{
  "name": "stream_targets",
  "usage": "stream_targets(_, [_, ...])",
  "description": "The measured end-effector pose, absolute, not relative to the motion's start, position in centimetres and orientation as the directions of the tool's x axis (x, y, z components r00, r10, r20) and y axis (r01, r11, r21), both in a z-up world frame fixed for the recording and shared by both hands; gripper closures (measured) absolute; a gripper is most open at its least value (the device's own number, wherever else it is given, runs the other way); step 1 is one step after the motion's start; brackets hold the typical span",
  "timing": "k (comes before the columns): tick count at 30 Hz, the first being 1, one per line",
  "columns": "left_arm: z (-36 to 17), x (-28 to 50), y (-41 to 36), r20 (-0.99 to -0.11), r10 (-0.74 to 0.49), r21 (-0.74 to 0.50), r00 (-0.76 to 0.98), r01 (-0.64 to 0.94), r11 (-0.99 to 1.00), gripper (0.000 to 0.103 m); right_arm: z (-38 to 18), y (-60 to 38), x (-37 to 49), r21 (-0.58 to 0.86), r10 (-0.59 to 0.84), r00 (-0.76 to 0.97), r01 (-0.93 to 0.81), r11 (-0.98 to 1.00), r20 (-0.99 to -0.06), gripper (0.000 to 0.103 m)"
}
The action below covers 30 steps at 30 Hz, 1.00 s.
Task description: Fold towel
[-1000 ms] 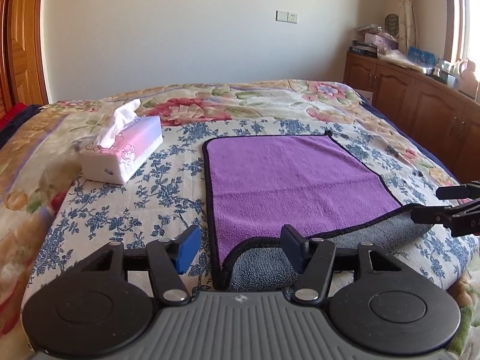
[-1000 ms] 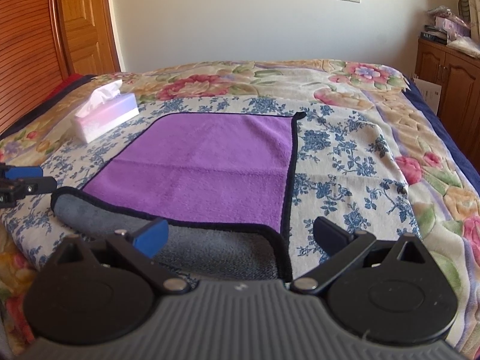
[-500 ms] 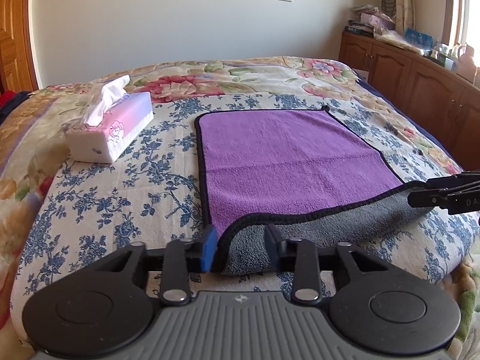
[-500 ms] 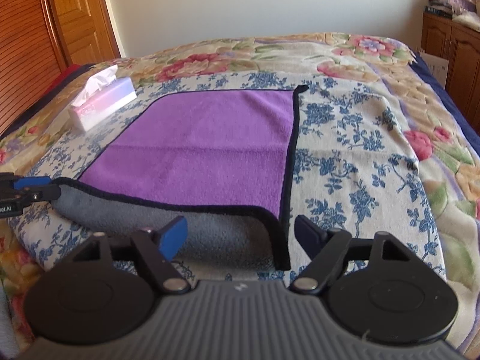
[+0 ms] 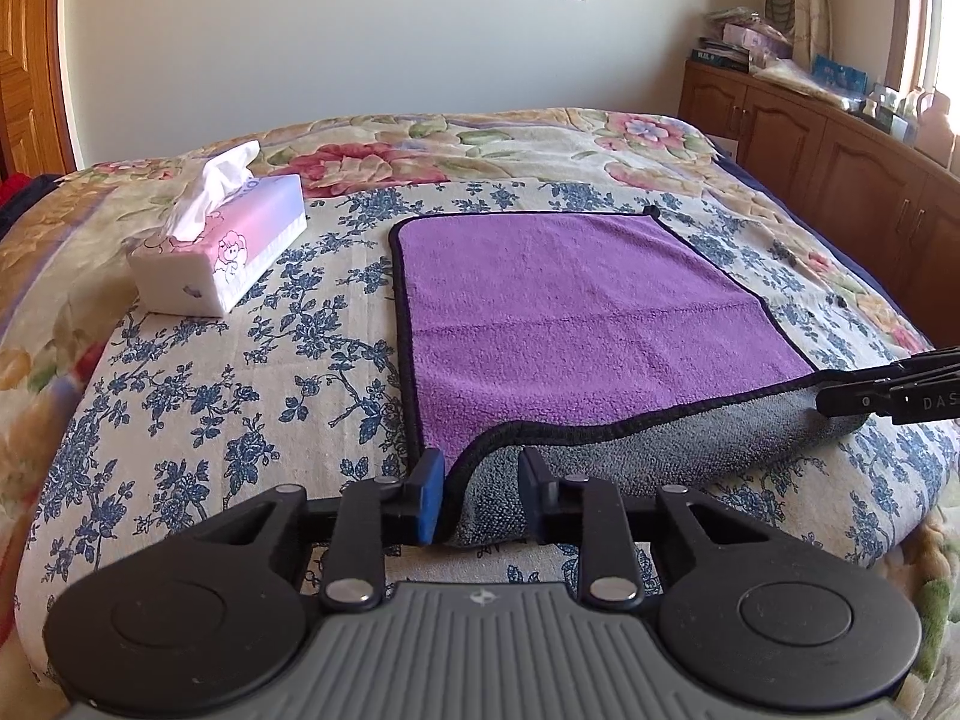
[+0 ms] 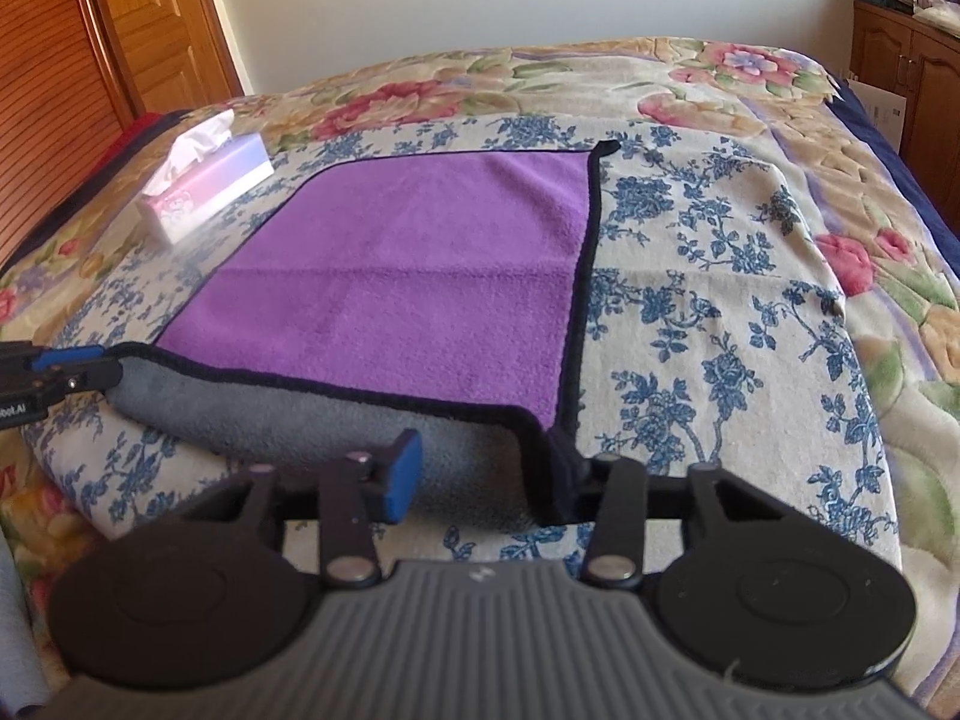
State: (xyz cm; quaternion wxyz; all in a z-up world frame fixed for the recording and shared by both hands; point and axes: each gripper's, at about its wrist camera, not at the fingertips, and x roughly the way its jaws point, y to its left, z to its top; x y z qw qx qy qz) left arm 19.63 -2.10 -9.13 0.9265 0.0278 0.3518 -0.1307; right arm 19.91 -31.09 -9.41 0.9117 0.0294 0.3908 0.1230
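A purple towel (image 5: 576, 312) with black trim and a grey underside lies on the bed; it also shows in the right wrist view (image 6: 414, 276). Its near edge is lifted and curled over, grey side up. My left gripper (image 5: 480, 495) is shut on the towel's near left corner. My right gripper (image 6: 492, 474) has its jaws around the near right corner, closed most of the way; the corner hides the right finger. The right gripper also shows at the right edge of the left wrist view (image 5: 888, 390), and the left gripper at the left edge of the right wrist view (image 6: 54, 372).
A pink and white tissue box (image 5: 222, 246) stands on the floral bedspread (image 5: 198, 408) left of the towel. Wooden cabinets (image 5: 840, 144) run along the right wall. A wooden door (image 6: 150, 18) is at the left.
Both grippers have closed in on the towel's near corners. The near edge has risen and rolled over, showing more grey underside.
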Motion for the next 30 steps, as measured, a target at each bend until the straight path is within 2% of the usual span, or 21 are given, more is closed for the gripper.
stream_targets(4, [-9.2,19.6,-2.1,-0.66,-0.221,-0.04,0.718,0.26,0.965,0.084,-9.5,-31.2,20.0,0.134,0.233,0.662,-0.197,0.971,-0.713,0.083])
stream_targets(6, [-9.2,19.6,-2.1,-0.66,-0.223,-0.043,0.717,0.26,0.965,0.092,-9.5,-31.2,20.0,0.127,0.228,0.663,-0.198,0.972,-0.713,0.086])
stream_targets(7, [-9.2,19.6,-2.1,-0.659,-0.224,-0.044,0.718,0.261,0.964,0.093,-9.5,-31.2,19.9,0.126,0.229,0.663,-0.201,0.972,-0.712,0.094])
stream_targets(14, [-9.1,19.4,-2.1,-0.65,-0.231,-0.049,0.724,0.263,0.963,0.097,-9.2,-31.1,19.9,0.116,0.23,0.669,-0.211,0.971,-0.707,0.095])
stream_targets(16, [-9.0,19.3,-2.1,-0.649,-0.233,-0.052,0.724,0.263,0.963,0.097,-9.1,-31.1,19.9,0.116,0.232,0.67,-0.214,0.97,-0.705,0.099])
stream_targets(30, [-7.9,19.0,-1.9,-0.614,-0.251,-0.073,0.748,0.262,0.962,0.097,-7.7,-30.8,19.4,0.101,0.248,0.716,-0.242,0.965,-0.652,0.099])
